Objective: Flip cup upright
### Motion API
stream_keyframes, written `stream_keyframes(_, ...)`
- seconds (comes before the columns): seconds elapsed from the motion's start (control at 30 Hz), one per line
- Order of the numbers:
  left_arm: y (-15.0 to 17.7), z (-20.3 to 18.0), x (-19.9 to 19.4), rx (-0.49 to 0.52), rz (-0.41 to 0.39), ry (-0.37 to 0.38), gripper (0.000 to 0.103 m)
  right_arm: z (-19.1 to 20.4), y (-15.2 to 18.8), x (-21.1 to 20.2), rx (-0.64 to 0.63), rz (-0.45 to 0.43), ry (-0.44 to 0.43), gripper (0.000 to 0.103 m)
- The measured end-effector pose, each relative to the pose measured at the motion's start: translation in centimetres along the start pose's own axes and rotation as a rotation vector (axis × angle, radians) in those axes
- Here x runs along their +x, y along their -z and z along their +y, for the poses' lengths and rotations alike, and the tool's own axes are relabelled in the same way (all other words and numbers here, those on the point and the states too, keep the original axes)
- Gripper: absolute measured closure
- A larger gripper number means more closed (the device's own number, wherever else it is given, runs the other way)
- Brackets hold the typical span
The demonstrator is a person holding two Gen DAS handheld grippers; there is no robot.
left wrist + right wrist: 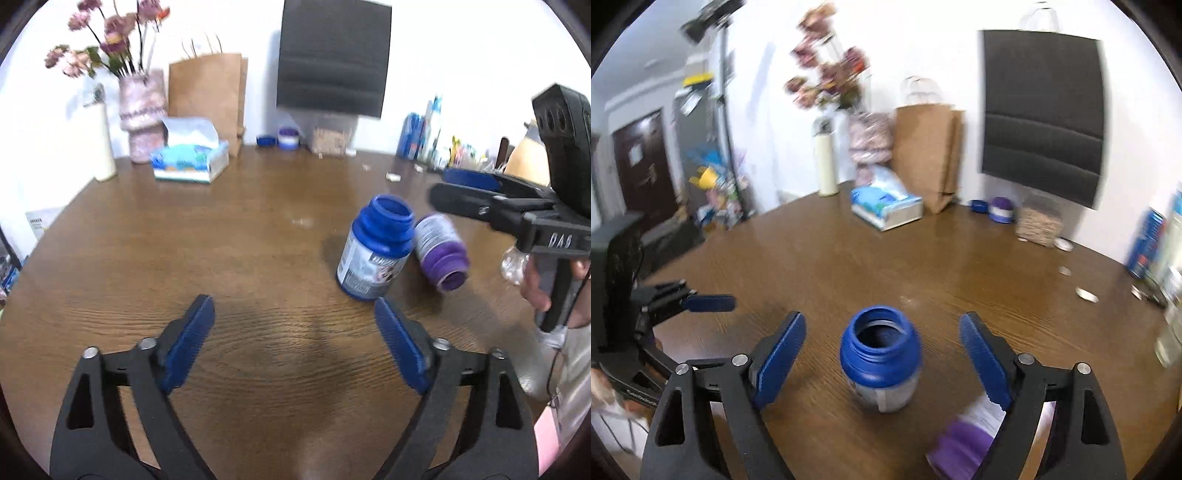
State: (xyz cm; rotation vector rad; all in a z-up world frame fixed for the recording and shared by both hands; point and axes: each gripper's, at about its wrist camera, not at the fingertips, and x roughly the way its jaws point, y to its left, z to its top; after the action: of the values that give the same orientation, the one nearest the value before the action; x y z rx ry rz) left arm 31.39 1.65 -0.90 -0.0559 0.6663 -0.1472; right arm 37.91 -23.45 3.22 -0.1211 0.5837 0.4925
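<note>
Left gripper point(293, 339) spread, empty, low over wooden table point(221, 229); right gripper point(882, 356) spread, straddling but not touching blue bottle point(881, 356), upright, mouth up; purple bottle point(441, 253) on side just beside; tissue box point(190, 162) far back

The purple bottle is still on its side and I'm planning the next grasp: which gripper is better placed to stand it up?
Right, probably. The purple bottle lies just beside the open right gripper. The open left gripper sits farther off, with the upright blue bottle between.
</note>
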Motion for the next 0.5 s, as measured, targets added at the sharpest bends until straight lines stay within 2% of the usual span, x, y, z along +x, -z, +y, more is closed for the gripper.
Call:
stream_keyframes(0.07,-0.2,0.0,-1.3,-0.006,-0.033,-0.002,0.001,-0.4,0.2,-2.2,0.059,0.002,0.031,0.014)
stream_keyframes(0.23,0.7,0.1,-4.3,-0.044,-0.083,-0.058,0.000,-0.4,3.7,-6.8,0.192,0.054,0.152,0.014)
stream_keyframes(0.37,1.4,-0.1,-6.3,-0.076,-0.126,-0.074,0.000,1.8,6.6,-8.5,0.184,0.099,0.216,0.014)
stream_keyframes(0.5,1.9,-0.2,-7.9,-0.090,-0.162,-0.089,0.000,3.9,7.4,-9.0,0.158,0.094,0.212,0.014)
